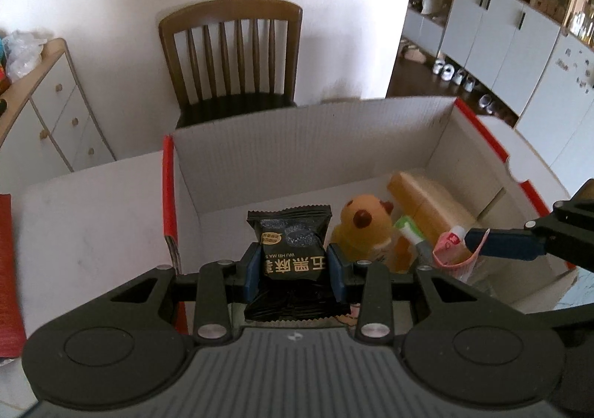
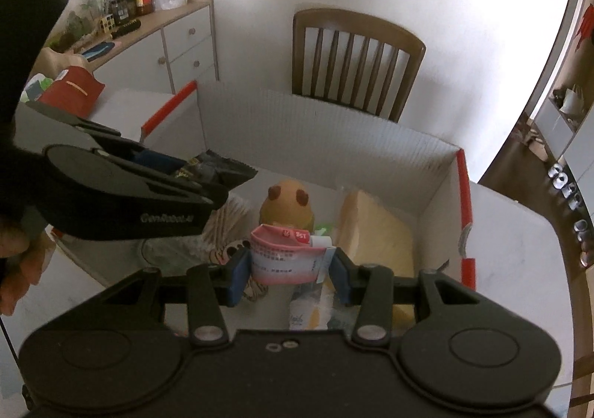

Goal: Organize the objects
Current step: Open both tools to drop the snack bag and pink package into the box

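My left gripper [image 1: 293, 264] is shut on a black snack packet [image 1: 289, 243] and holds it over the white cardboard box [image 1: 297, 143] with red edges. My right gripper [image 2: 289, 267] is shut on a pink and white pouch [image 2: 286, 254], also above the box. Inside the box lie a yellow plush toy [image 1: 365, 228], a tan block-shaped pack [image 1: 430, 206] and a green and white tube [image 1: 408, 230]. In the left wrist view the right gripper [image 1: 482, 241] comes in from the right with the pink pouch [image 1: 451, 247]. The right wrist view shows the left gripper [image 2: 208, 173] at left with the black packet [image 2: 219, 167].
A wooden chair [image 1: 234, 58] stands behind the box against the white wall. A white drawer cabinet [image 2: 178, 43] with clutter on top is at the left. A red bag [image 2: 70, 91] sits on the table left of the box. A person's hand [image 2: 18, 258] holds the left gripper.
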Action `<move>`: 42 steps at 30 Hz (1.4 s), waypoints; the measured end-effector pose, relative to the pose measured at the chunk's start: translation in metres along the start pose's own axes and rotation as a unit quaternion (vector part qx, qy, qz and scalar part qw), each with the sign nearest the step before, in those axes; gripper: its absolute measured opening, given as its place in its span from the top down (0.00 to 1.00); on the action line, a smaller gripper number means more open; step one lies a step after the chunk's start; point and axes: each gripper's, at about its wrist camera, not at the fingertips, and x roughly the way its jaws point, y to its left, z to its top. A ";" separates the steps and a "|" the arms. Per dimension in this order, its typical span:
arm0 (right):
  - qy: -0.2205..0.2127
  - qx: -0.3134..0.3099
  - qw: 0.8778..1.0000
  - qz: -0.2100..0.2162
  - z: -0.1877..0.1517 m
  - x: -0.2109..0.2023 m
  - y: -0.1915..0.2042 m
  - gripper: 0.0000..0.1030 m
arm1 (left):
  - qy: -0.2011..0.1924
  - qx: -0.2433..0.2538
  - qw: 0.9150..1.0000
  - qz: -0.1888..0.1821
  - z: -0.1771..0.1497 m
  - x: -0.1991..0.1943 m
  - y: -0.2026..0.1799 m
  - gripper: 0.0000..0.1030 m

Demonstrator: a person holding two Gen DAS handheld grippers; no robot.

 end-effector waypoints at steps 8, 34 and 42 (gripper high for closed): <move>0.009 -0.005 1.000 0.002 -0.003 0.009 0.004 0.57 | 0.017 0.036 0.999 0.011 -0.001 0.013 -0.014 0.65; -0.005 0.020 1.000 0.007 -0.012 -0.006 -0.011 0.40 | 0.055 0.042 0.997 -0.016 -0.004 0.022 -0.019 0.49; -0.027 0.028 0.999 0.016 -0.017 -0.039 -0.019 0.35 | 0.016 0.021 0.999 -0.034 -0.004 -0.010 -0.021 0.36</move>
